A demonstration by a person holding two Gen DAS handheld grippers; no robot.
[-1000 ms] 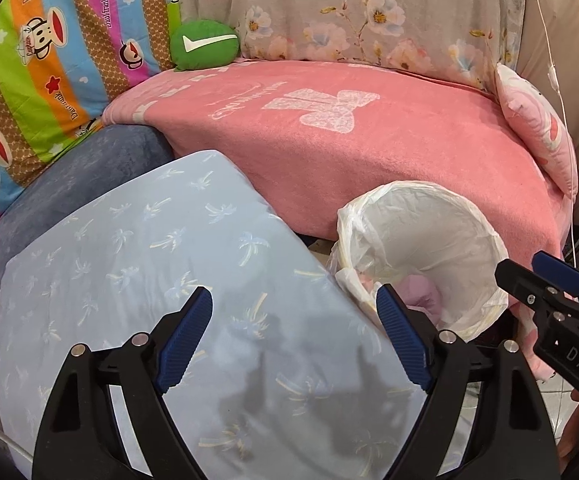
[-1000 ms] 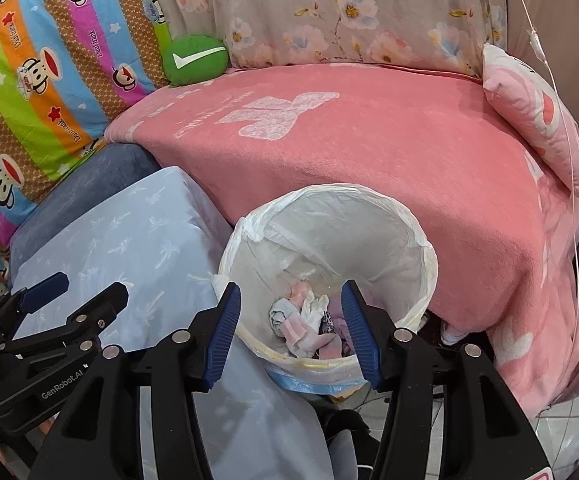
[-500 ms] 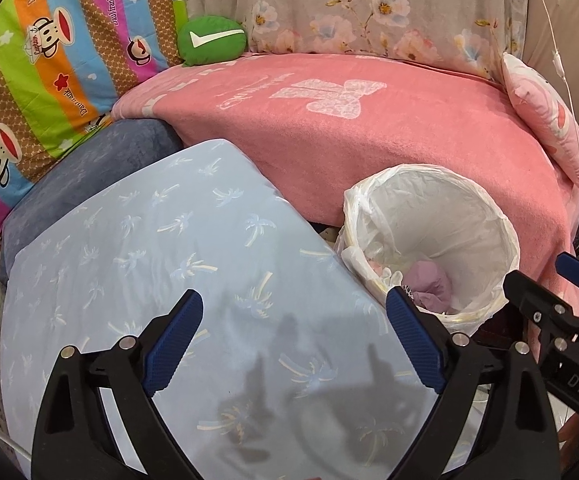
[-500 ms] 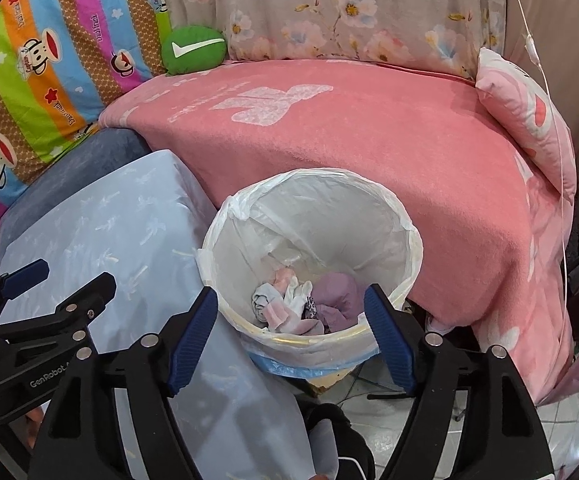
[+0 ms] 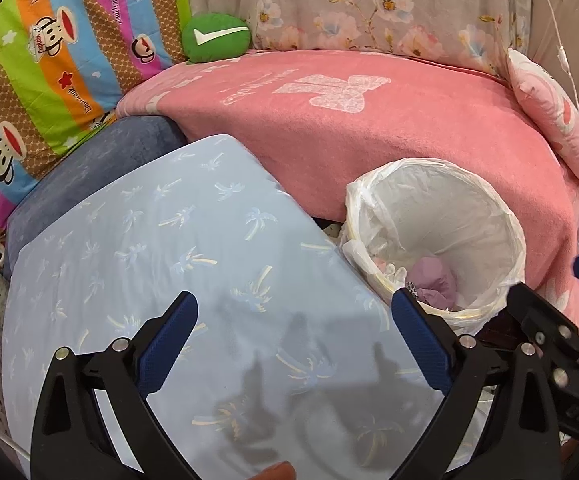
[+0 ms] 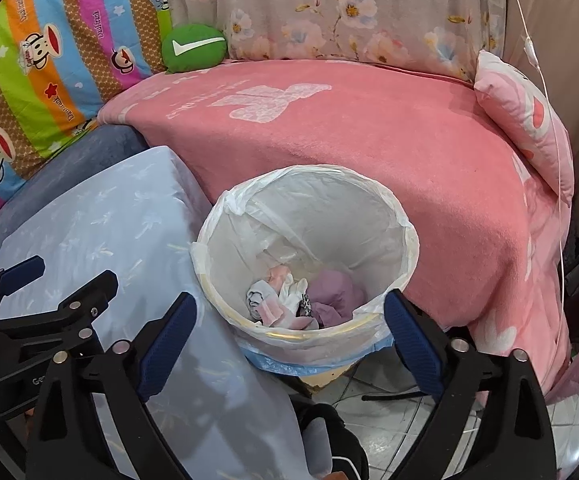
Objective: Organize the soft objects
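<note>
My left gripper (image 5: 293,344) is spread wide with nothing between its blue pads; it hovers over the pale blue cushion (image 5: 161,248) printed with palm trees, and its shadow falls on the fabric below. My right gripper (image 6: 289,344) is just as wide open and holds nothing. It hangs over the near rim of the bin (image 6: 407,240), one pad at each side of the opening, not touching it as far as I can tell.

The bin is round, lined with a white plastic bag (image 6: 313,216) folded over its rim. At its bottom lies a small heap of soft clothes (image 6: 289,300): pink and white pieces, a grey one, a scrap with a dark spotted pattern, and a lilac garment (image 6: 335,292) on the right side of the heap. From the left wrist view only the lilac piece and a bit of pink show inside the bin (image 5: 513,240).

The bin stands on the tiled floor (image 6: 409,416), just beside the blue cushion and against the front edge of the pink blanket (image 6: 369,136). A green round cushion (image 6: 193,50) sits at the blanket's far corner, and a pink pillow (image 6: 525,112) leans at the right end.
</note>
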